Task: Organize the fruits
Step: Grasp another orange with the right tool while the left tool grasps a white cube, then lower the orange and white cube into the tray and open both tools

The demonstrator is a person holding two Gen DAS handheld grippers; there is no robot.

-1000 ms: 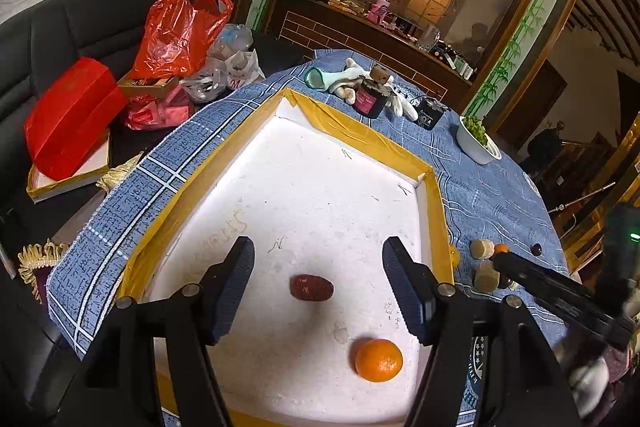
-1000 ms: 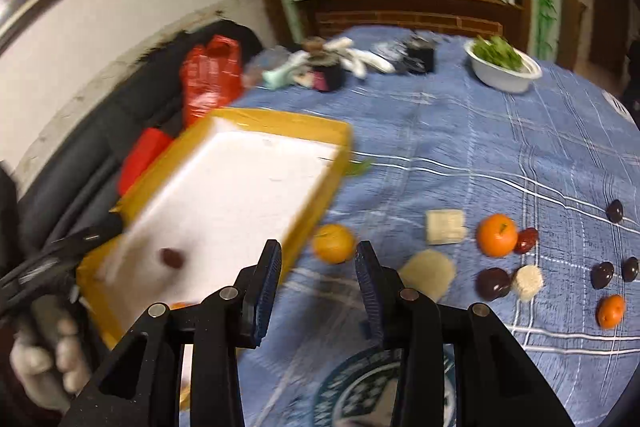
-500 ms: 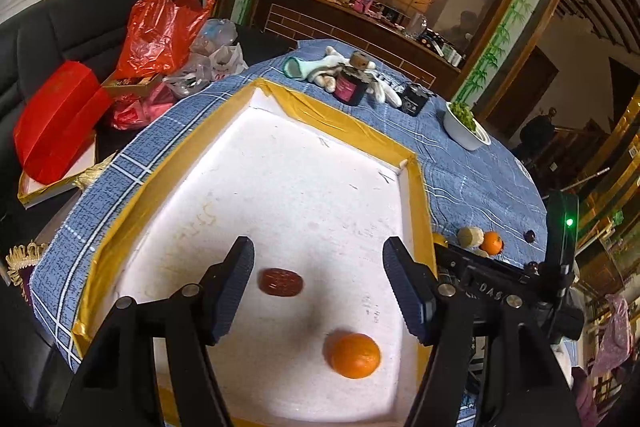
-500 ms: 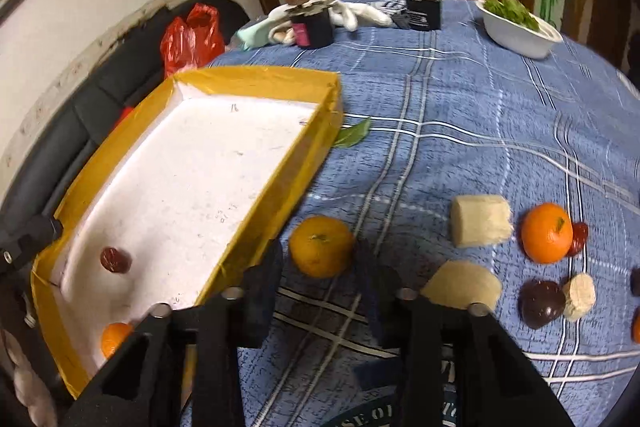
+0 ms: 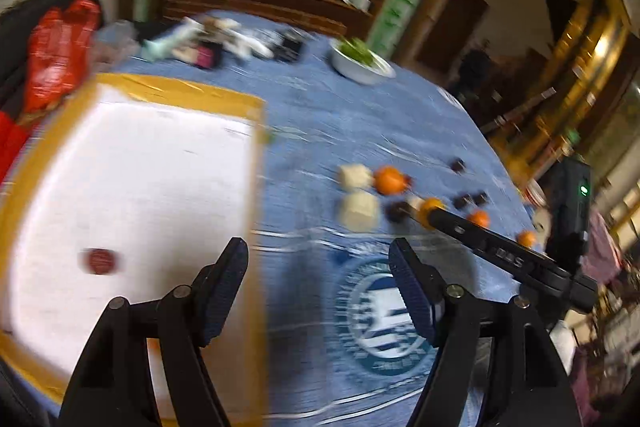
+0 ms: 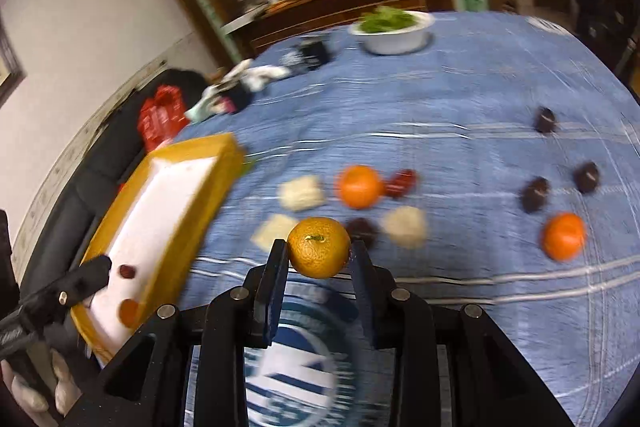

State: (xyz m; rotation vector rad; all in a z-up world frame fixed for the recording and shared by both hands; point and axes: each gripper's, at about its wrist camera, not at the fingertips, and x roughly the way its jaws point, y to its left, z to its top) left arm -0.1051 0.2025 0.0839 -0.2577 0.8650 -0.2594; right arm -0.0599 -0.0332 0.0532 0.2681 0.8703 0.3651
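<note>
gripping a mandarin [image 6: 319, 247] between both pads, our right tongs [image 6: 319, 259] hold it lifted above the blue checked cloth of the table [image 6: 460, 99], over the round blue-and-white emblem [image 6: 292, 359] printed on it. our left tongs [image 5: 318, 259] stand wide apart with nothing between them, one finger over the yellow edge of the tray [image 5: 256, 227] and the other over the cloth. inside that white-floored tray we see a dark red date [image 5: 99, 260], and from the right wrist view a second mandarin [image 6: 129, 310] lies near the date in the tray's near corner. just beyond the held fruit, still on the cloth, sit pale cream chunks [image 6: 301, 191], another mandarin [image 6: 359, 186] touching a red date [image 6: 402, 182], and a dark fruit [image 6: 362, 229] partly behind the right finger. off to the right a further mandarin [image 6: 563, 235] lies near three dark brown fruits [image 6: 534, 193], each a little apart. farther back we make out a white bowl of greens [image 6: 390, 27], a blurred heap of cloths and small dark containers [image 6: 256, 83], and a red plastic bag [image 6: 160, 115] on a black sofa beside the table. both views are motion-blurred.
</note>
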